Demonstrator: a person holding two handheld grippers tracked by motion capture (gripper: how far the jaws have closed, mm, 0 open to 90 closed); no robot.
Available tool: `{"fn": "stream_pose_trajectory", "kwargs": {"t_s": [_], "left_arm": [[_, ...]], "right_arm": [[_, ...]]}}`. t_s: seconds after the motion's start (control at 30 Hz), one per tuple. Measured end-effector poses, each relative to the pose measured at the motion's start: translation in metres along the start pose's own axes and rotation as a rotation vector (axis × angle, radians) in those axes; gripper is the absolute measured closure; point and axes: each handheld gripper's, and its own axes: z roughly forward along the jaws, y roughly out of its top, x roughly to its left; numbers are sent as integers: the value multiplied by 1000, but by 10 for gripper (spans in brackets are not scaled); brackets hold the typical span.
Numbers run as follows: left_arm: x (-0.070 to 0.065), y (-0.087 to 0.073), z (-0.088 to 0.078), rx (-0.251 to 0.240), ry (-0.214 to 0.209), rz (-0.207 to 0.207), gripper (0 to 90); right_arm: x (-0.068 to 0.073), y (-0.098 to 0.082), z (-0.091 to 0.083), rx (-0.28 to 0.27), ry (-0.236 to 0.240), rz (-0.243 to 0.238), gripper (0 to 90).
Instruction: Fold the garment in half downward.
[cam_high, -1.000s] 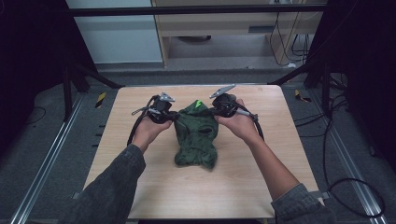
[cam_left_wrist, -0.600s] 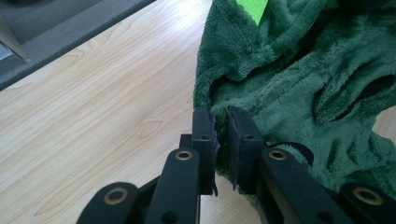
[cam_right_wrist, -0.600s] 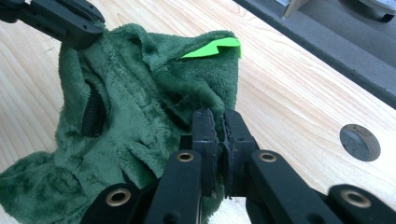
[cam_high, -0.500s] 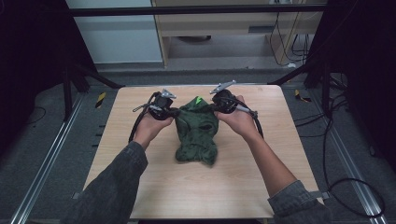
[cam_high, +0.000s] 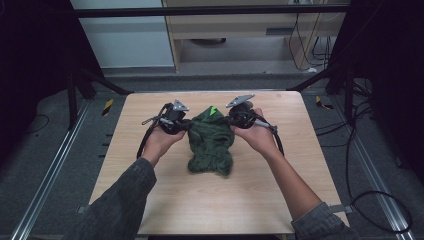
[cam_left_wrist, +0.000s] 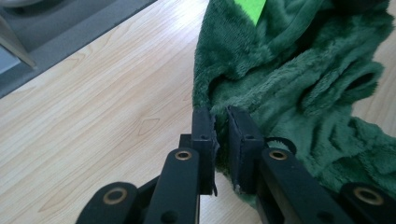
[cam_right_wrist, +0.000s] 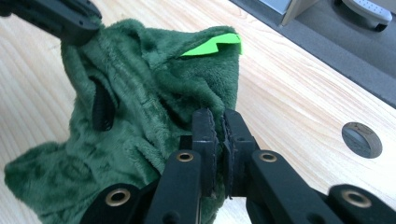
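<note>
A: Where does your green fleece garment (cam_high: 211, 144) lie right now?

B: In the high view it sits at the centre of the frame, on the wooden table (cam_high: 165, 190), bunched into a crumpled heap. Its upper edge is raised between your two hands, and the rest trails toward the bottom of the frame. A bright green tag (cam_high: 213, 109) pokes out at its top.

A: What is your left gripper (cam_left_wrist: 219, 122) doing?

B: In the left gripper view its two black jaws rise from the bottom centre, drawn close together and clenched on a fold at the garment's edge. The fleece fills the right half of that frame, and bare wood fills the left half.

A: And your right gripper (cam_right_wrist: 215, 122)?

B: In the right gripper view its jaws are likewise pinched tight on a fold of fleece at the centre of the frame. The green tag sits just above them, upper centre. In the upper left corner you can see the dark tip of your other gripper, touching the cloth there. A round grey hole (cam_right_wrist: 361, 139) shows in the table at the right edge of that frame.

A: How do your hands stand?

B: In the high view your left hand (cam_high: 159, 142) is just left of the garment and your right hand (cam_high: 258, 136) just right of it, each gripper meeting the cloth's upper corners.
</note>
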Motion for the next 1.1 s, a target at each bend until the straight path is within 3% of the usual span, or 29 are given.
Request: {"fn": "stream_pose_trajectory", "kwargs": {"t_s": [0.17,0.63,1.1], "left_arm": [[-12,-9,-5,-1,-18,24,818],[-27,-30,-11,5,-56,49,813],[-38,-43,-15,-29,-77,25,811]], "right_arm": [[7,-10,-3,-5,13,-8,855],[19,-32,-8,-17,41,-4,853],[35,-42,-17,-37,63,-21,849]]}}
